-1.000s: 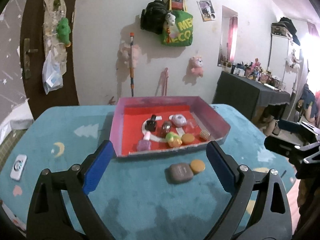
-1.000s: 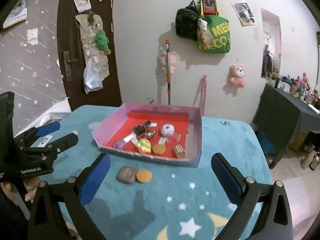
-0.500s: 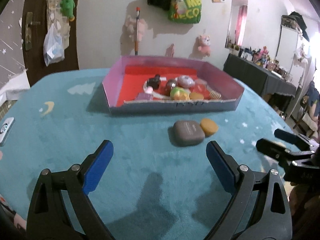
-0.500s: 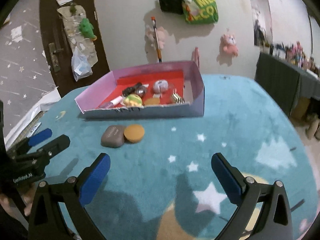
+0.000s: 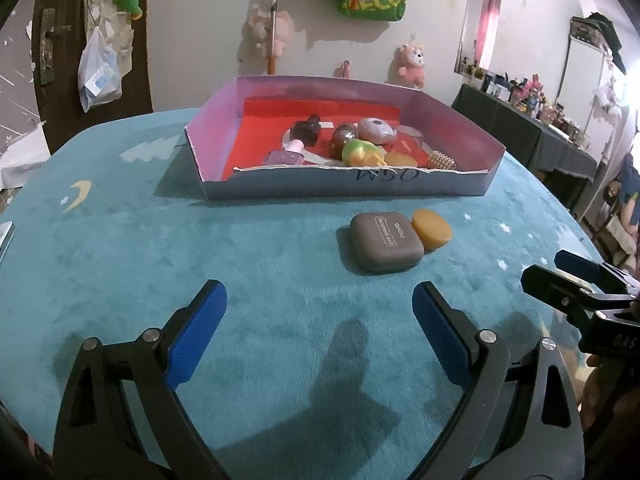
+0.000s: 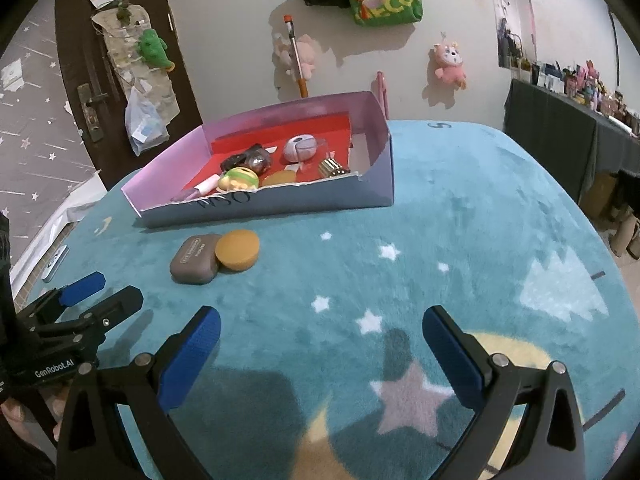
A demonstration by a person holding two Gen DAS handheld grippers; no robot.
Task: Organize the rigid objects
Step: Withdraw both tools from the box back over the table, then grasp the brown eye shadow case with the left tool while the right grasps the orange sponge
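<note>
Hovering: left gripper (image 5: 319, 309), right gripper (image 6: 321, 333), jaws wide, empty | grey case (image 5: 385, 246) touching orange disc (image 5: 431, 228) (near tray (image 5: 344, 189)) on table (image 5: 160, 264)

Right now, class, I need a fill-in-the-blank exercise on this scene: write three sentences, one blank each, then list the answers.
1. The grey case lies on the rug, touching an ____ disc.
2. The box has a ____ floor.
3. Both the left tongs and the right tongs are ____ and hold nothing.

Missing words: orange; red; open
</note>
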